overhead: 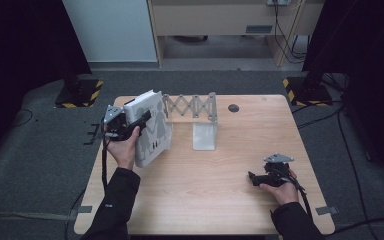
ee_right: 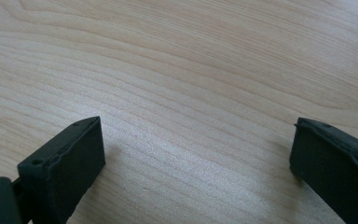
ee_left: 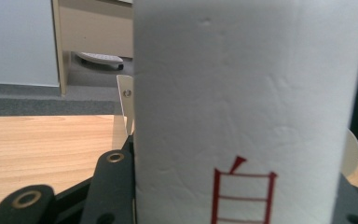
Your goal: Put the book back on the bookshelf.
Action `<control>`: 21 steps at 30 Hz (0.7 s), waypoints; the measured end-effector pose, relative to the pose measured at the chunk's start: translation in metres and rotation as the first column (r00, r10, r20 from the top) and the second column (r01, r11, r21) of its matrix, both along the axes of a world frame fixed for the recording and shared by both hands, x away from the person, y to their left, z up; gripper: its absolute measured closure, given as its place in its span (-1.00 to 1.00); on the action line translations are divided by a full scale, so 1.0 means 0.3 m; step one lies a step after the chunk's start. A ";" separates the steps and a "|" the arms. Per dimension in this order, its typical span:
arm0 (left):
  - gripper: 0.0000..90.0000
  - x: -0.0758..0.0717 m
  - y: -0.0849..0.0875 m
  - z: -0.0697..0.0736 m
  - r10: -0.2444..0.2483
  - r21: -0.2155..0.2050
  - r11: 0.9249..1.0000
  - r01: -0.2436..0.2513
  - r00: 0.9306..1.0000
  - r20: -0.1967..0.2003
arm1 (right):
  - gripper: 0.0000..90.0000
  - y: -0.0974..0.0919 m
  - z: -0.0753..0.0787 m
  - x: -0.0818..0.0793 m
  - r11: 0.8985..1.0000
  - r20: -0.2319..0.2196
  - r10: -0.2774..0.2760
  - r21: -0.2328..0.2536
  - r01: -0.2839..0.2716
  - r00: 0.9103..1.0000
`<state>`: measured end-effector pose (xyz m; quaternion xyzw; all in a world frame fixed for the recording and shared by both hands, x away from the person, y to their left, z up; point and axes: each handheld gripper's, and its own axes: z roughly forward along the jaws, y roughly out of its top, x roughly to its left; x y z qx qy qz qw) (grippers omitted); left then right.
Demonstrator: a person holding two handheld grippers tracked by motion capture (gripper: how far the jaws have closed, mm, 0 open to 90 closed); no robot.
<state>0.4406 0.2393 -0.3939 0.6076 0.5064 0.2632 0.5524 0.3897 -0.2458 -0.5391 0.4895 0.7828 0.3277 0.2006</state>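
Note:
A thick white book (overhead: 152,127) with grey figures of people on its cover stands tilted at the table's left, just left of a grey expanding book rack (overhead: 192,107). My left gripper (overhead: 140,120) is shut on the book, one jaw across the cover. In the left gripper view the book's white spine (ee_left: 247,107) with a red character sits close between the jaws. My right gripper (overhead: 254,178) rests low over the table at the right front, jaws pointing left. Its jaws stand wide apart in the right gripper view, my right gripper (ee_right: 196,154) holding nothing over bare wood.
The rack's white end plate (overhead: 204,136) stands right of the book. A dark round grommet (overhead: 233,107) sits at the table's (overhead: 205,190) back. Cables (overhead: 350,150) run over the grey floor around the table, and black stands with yellow-black bases (overhead: 80,95) flank it.

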 end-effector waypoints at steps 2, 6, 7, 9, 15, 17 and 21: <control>0.14 0.006 -0.002 -0.004 0.006 0.008 1.000 -0.006 1.000 0.003 | -0.92 0.000 0.000 0.000 1.000 0.001 0.001 -0.001 -0.001 1.000; 0.14 0.018 -0.002 -0.014 0.014 0.008 1.000 -0.014 1.000 0.005 | -0.92 0.000 0.000 0.001 1.000 0.000 0.001 0.000 -0.001 1.000; 0.14 0.022 -0.002 -0.019 0.017 0.004 1.000 -0.017 1.000 0.006 | -0.92 0.000 0.000 0.001 1.000 0.000 0.002 0.000 -0.002 1.000; 0.14 0.030 -0.005 -0.025 0.020 0.005 1.000 -0.020 1.000 0.012 | -0.92 0.000 0.000 0.000 1.000 0.001 0.001 0.000 -0.001 1.000; 0.14 0.052 -0.013 -0.042 0.038 0.011 0.999 -0.038 0.999 0.015 | -0.92 0.000 0.000 0.001 1.000 0.000 0.001 0.000 -0.001 1.000; 0.14 0.058 -0.017 -0.049 0.044 0.018 0.999 -0.045 0.999 0.015 | -0.92 0.000 0.000 0.001 1.000 0.000 0.001 0.000 -0.001 1.000; 0.14 0.065 -0.027 -0.064 0.047 0.025 0.999 -0.048 0.999 0.019 | -0.92 0.000 0.000 0.001 1.000 0.000 0.002 0.000 -0.002 1.000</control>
